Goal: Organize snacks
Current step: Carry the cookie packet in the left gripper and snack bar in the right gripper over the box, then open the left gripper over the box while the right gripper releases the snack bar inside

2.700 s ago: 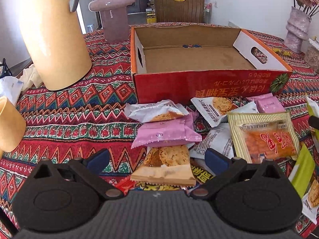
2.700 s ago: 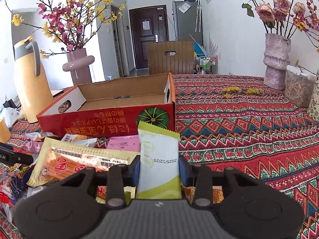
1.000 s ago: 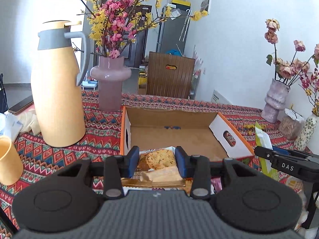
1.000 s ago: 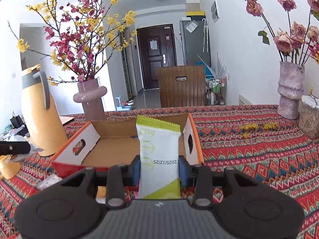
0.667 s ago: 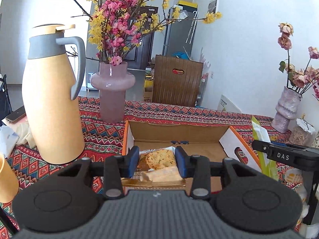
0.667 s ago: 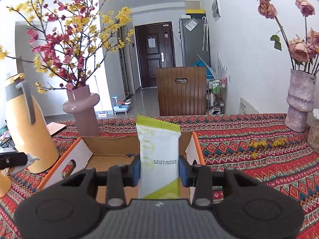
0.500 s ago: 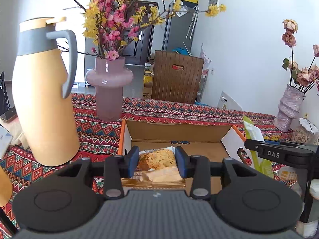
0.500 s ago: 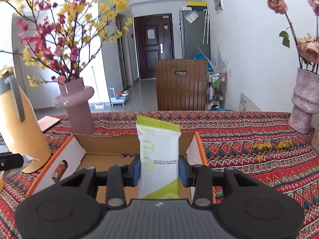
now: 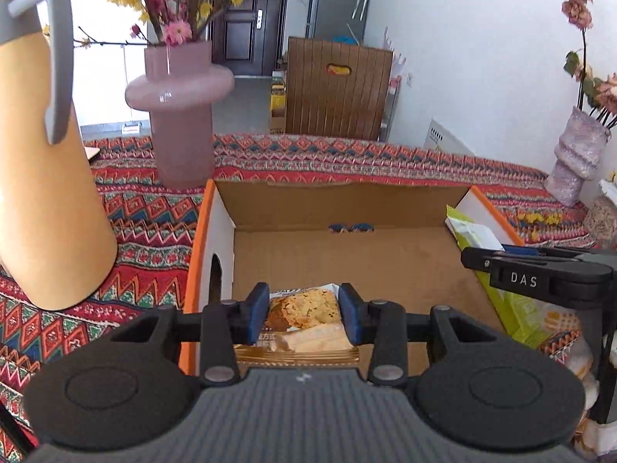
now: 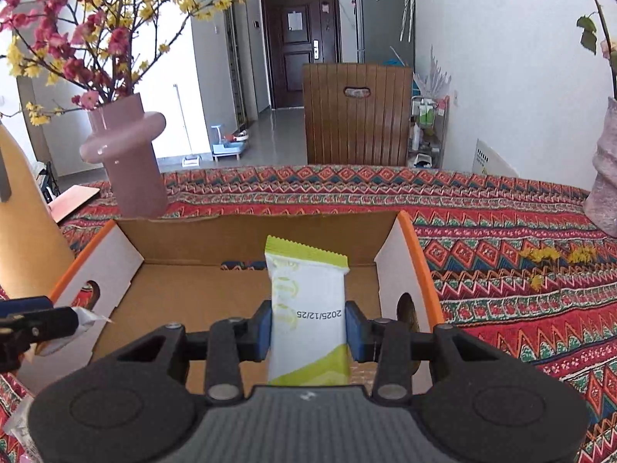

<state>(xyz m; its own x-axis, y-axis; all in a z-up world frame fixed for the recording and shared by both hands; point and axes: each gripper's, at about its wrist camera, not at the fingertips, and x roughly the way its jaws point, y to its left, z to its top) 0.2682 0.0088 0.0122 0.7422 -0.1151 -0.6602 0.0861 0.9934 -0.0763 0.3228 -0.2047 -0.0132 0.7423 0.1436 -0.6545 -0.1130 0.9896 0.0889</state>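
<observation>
A cookie packet (image 9: 304, 314) is clamped between the blue pads of the left gripper (image 9: 304, 318), its printed biscuit face turned up and its crimped end lying back toward the gripper body, and it is held over the near left part of the cardboard box (image 9: 385, 200). A green-and-white snack packet (image 10: 308, 308) is pinched upright between the pads of the right gripper (image 10: 308, 332), its green crimped top standing above the fingers and a printed date shown upside down at pad level; it is held over the near right part of the same box. In the left wrist view the right gripper is seen from the side at the box's right wall, marked "DAS", with the green packet projecting past it, and more wrapped snacks (image 9: 559, 332) are seen lying on the patterned tablecloth (image 9: 146, 200) just outside that wall. In the right wrist view only the tip of the left gripper is shown at the left edge, with a white corner of its packet. The box floor is seen bare in both views. A pink vase (image 10: 127, 169) and a tan jug (image 9: 42, 162) are stood to the left of the box.
</observation>
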